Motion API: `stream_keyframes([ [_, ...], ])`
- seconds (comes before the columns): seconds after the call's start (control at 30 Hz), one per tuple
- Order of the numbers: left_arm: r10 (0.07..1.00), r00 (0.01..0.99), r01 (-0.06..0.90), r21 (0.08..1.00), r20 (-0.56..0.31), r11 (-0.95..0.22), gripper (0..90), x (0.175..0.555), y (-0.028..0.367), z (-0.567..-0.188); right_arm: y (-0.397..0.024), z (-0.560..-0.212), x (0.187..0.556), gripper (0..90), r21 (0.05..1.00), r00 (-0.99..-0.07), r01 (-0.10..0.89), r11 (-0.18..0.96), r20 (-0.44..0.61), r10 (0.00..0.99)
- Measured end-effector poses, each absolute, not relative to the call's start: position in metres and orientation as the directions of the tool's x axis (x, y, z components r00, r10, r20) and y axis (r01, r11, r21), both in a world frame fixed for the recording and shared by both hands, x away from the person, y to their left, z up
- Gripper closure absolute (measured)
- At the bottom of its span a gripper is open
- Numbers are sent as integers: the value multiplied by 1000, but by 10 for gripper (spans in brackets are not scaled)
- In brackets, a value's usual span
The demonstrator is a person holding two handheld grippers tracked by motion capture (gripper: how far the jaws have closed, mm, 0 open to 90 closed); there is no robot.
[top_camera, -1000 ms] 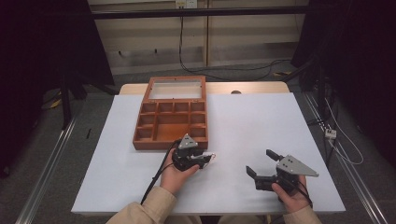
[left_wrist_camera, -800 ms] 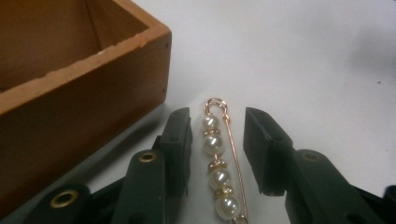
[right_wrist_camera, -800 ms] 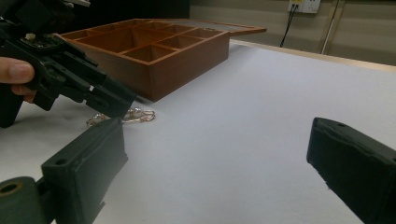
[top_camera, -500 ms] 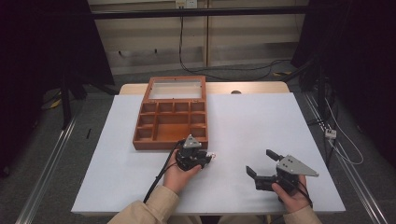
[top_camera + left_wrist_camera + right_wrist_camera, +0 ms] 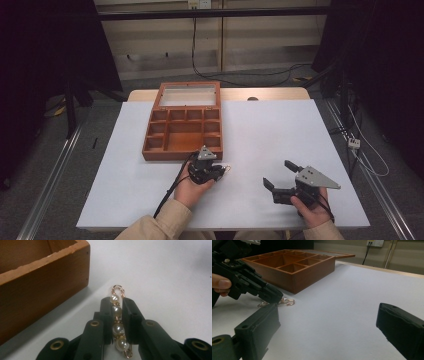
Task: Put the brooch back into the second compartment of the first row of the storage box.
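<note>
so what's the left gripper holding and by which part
The left gripper is shut on a pearl bar pin, jaws clamped along the sides of its row of pearls; both gold end loops stick out free.

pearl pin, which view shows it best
The left gripper view: the pearl pin lies between the left gripper jaws, which have just closed on it; four pearls and gold loops are sharp. The right gripper view shows it small beside the wooden box. The high view gives a speck.
</note>
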State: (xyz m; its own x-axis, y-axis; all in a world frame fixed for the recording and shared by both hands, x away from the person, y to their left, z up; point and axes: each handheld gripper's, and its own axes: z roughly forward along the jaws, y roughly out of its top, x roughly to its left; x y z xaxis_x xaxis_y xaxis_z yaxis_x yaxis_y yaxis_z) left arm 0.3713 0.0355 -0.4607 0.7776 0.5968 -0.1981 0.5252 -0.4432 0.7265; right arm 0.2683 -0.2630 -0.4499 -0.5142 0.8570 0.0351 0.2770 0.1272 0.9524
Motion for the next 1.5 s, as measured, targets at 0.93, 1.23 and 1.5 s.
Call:
stream_keyframes([
  [0.93, 587, 773, 546, 721, -238, -426, 795, 370, 47, -436, -263, -448, 268, 40, 956, -516, 266, 126, 31, 856],
  [1.23, 602, 771, 553, 691, -211, -466, 793, 372, 41, -451, -263, -448, 267, 40, 955, -517, 267, 125, 33, 856],
  [1.5, 600, 775, 551, 676, -197, -489, 743, 366, 44, -453, -264, -448, 268, 40, 955, -518, 269, 125, 35, 855],
])
